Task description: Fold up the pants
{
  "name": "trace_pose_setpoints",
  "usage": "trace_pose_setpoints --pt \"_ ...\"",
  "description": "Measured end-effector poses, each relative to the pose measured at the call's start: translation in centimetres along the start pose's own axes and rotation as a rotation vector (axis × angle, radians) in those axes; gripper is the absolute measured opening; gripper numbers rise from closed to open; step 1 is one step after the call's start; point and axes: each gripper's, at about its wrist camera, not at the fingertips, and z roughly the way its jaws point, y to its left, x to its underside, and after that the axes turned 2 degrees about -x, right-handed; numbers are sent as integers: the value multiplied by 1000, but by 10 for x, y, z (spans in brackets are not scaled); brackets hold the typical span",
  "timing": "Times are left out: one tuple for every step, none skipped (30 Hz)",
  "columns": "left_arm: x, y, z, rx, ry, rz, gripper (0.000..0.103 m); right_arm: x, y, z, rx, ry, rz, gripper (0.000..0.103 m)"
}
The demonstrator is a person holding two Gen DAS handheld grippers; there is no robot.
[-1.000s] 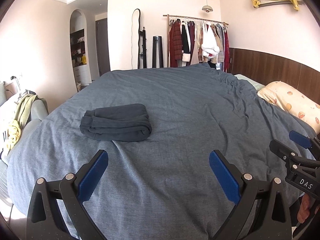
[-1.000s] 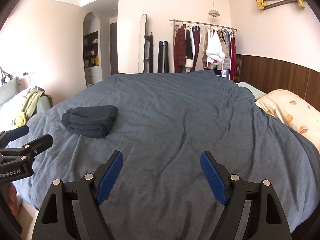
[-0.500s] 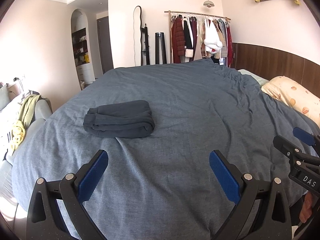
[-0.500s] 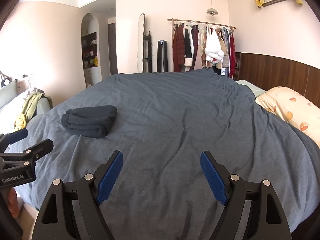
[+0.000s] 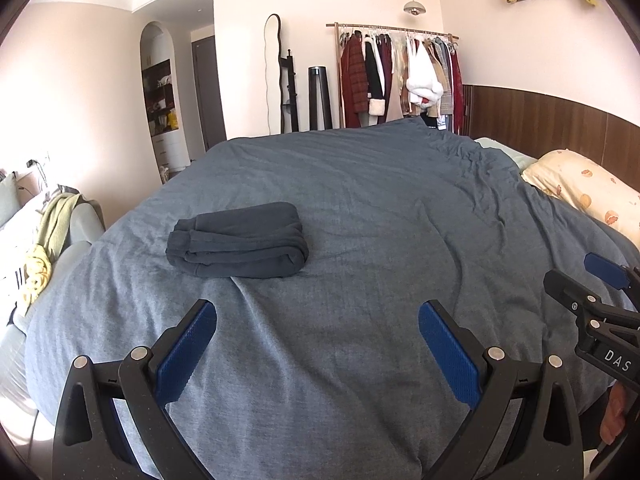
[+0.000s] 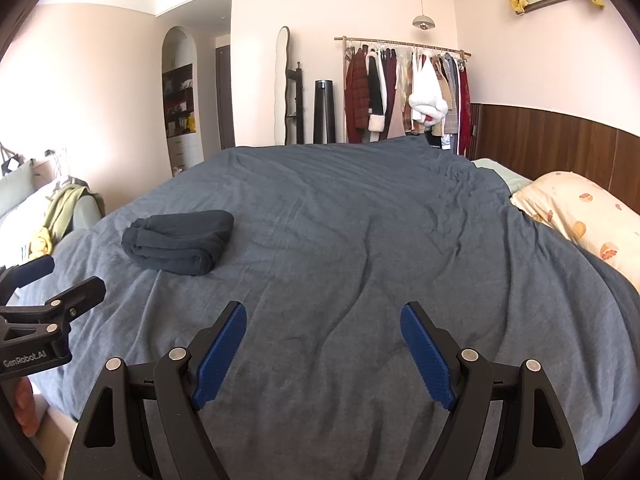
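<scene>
Clearly "GenRobot.AI" marks the left gripper (image 6: 24,276), "DAS" the right gripper (image 6: 322,316); both gape, empty. Folded pants (image 5: 240,242) lie at ten o'clock on the blue duvet (image 5: 380,208).

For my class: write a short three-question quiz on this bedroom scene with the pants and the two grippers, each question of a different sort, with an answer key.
1. True or false: the dark pants lie in a folded bundle on the blue-grey duvet.
2. Multiple choice: what does the left gripper hold between its fingers? A) the pants B) a pillow corner C) nothing
3. Fill in: in the right wrist view, the pants sit to the ____ of the right gripper.

Key: 1 true. 2 C; its jaws stand open over the duvet, as do the right gripper's. 3 left, further up the bed, apart from both grippers.
</scene>
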Motion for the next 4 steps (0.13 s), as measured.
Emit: trace_pose_setpoints --pt "0 1 1 0 1 1 103 0 0 0 0 1 0 80" --pt "0 0 2 0 2 1 103 0 0 0 0 2 1 80" --pt "0 0 2 1 3 -1 103 0 0 1 1 3 3 80" --pt "0 0 2 2 5 -3 103 0 1 1 2 5 6 80"
